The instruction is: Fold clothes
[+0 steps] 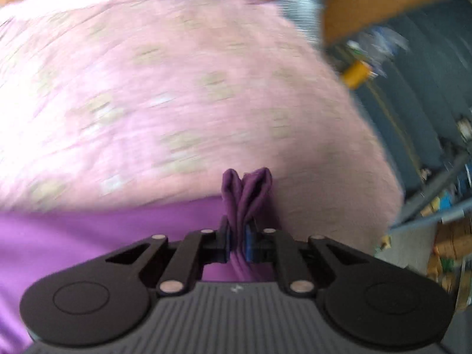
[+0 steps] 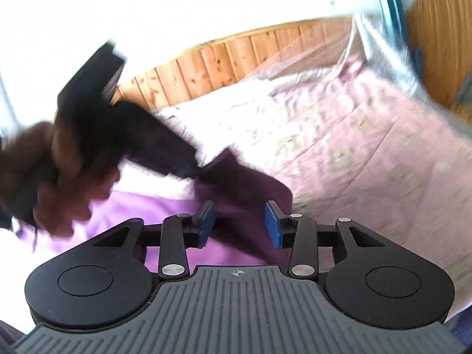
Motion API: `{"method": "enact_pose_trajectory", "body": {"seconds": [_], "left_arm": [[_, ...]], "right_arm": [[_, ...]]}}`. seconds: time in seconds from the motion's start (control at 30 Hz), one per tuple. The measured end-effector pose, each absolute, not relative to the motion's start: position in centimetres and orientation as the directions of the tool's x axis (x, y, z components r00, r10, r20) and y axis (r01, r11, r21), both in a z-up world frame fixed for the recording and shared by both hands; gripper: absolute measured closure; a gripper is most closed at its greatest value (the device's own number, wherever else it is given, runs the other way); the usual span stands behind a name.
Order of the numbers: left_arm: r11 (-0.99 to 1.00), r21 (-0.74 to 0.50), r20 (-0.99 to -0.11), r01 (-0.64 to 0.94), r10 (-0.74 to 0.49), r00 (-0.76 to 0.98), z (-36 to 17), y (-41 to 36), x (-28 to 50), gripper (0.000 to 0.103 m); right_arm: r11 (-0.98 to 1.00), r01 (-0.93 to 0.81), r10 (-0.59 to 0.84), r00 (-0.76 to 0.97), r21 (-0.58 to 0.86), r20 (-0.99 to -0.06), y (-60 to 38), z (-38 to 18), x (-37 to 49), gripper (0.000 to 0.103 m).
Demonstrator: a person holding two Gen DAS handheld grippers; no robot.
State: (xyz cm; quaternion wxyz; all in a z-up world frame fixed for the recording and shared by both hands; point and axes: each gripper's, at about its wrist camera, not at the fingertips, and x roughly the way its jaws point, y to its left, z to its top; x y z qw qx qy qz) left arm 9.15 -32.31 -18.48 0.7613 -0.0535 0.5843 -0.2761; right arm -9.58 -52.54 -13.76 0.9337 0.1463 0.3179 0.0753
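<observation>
A purple garment point(image 1: 88, 236) lies on a pink patterned bedspread point(image 1: 177, 88). My left gripper point(image 1: 238, 242) is shut on a bunched fold of the purple garment, which sticks up between its blue pads. In the right wrist view the left gripper point(image 2: 191, 168), held by a hand point(image 2: 65, 177), pinches the garment's edge and lifts it. My right gripper point(image 2: 239, 224) is open, its blue pads apart above the purple garment point(image 2: 165, 209), holding nothing.
The bedspread point(image 2: 354, 153) covers a bed against a wooden panelled wall point(image 2: 230, 56). In the left wrist view the bed's right edge drops to a dark blue floor point(image 1: 427, 73) with clutter and a yellow object point(image 1: 357, 73). Both views are motion blurred.
</observation>
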Motion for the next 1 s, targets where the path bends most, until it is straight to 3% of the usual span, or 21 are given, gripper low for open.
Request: {"method": "enact_pose_trajectory", "body": {"seconds": [0.07,0.17,0.3,0.37,0.4,0.43,0.47,0.53,0.6,0.63,0.73,0.83,0.87,0.93,1.0], "left_arm": [[0.852,-0.419,-0.86,0.314,-0.483,0.163,-20.4,-30.4,9.4,0.094],[0.867,-0.393,-0.871,0.307,-0.458,0.178,-21.9,-29.6,9.2,0.093],[0.876,-0.4,-0.873,0.27,-0.453,0.18,-23.3,-27.7,9.0,0.084],[0.876,-0.408,-0.868,0.256,-0.459,0.188,-23.1,-26.5,8.9,0.084],[0.88,-0.408,-0.868,0.245,-0.457,0.193,-22.7,-26.1,8.8,0.083],[0.886,-0.392,-0.87,0.248,-0.445,0.212,-22.1,-25.8,8.5,0.079],[0.892,-0.374,-0.872,0.254,-0.432,0.232,-21.5,-25.5,8.2,0.072],[0.907,-0.321,-0.878,0.271,-0.392,0.273,-19.9,-25.2,7.6,0.066],[0.912,-0.296,-0.879,0.285,-0.376,0.292,-18.8,-25.3,7.3,0.064],[0.91,-0.29,-0.878,0.295,-0.376,0.295,-18.3,-25.5,7.2,0.059],[0.887,-0.292,-0.883,0.357,-0.394,0.257,-17.9,-26.9,7.4,0.041],[0.909,-0.196,-0.917,0.368,-0.303,0.259,-19.8,-28.2,7.6,0.046],[0.917,-0.18,-0.929,0.355,-0.277,0.245,-20.7,-28.4,7.7,0.053],[0.899,-0.273,-0.912,0.343,-0.355,0.205,-21.7,-28.4,7.5,0.069],[0.877,-0.339,-0.893,0.339,-0.414,0.177,-22.1,-29.0,7.2,0.078]], "right_arm": [[0.949,-0.044,0.24,0.744,0.313,-0.624,-51.4,-15.6,-7.5,0.083],[0.967,-0.069,0.233,0.635,0.246,-0.736,-49.3,-18.7,-5.1,0.089],[0.984,-0.124,0.177,0.597,0.128,-0.782,-47.6,-20.9,-5.5,0.093],[0.985,-0.104,0.172,0.582,0.137,-0.795,-47.9,-20.5,-5.0,0.093],[0.987,-0.085,0.163,0.585,0.139,-0.795,-47.8,-19.8,-5.0,0.091],[0.989,-0.056,0.143,0.605,0.138,-0.783,-47.9,-19.0,-5.2,0.081],[0.99,-0.025,0.124,0.62,0.139,-0.775,-48.1,-18.5,-5.4,0.063],[0.989,0.02,0.104,0.618,0.147,-0.779,-48.6,-18.4,-5.4,0.05],[0.986,0.042,0.107,0.578,0.16,-0.809,-48.8,-19.5,-4.9,0.05],[0.987,0.045,0.102,0.558,0.153,-0.823,-48.7,-20.0,-4.8,0.055],[0.982,0.074,0.103,0.559,0.174,-0.823,-48.7,-20.5,-5.3,0.055],[0.971,0.101,0.124,0.568,0.218,-0.814,-49.0,-20.6,-5.6,0.056],[0.964,0.103,0.144,0.571,0.245,-0.808,-49.2,-20.6,-5.8,0.071],[0.954,0.107,0.168,0.584,0.28,-0.794,-49.5,-20.6,-5.9,0.088],[0.952,0.113,0.162,0.605,0.286,-0.779,-50.1,-20.4,-5.9,0.096]]}}
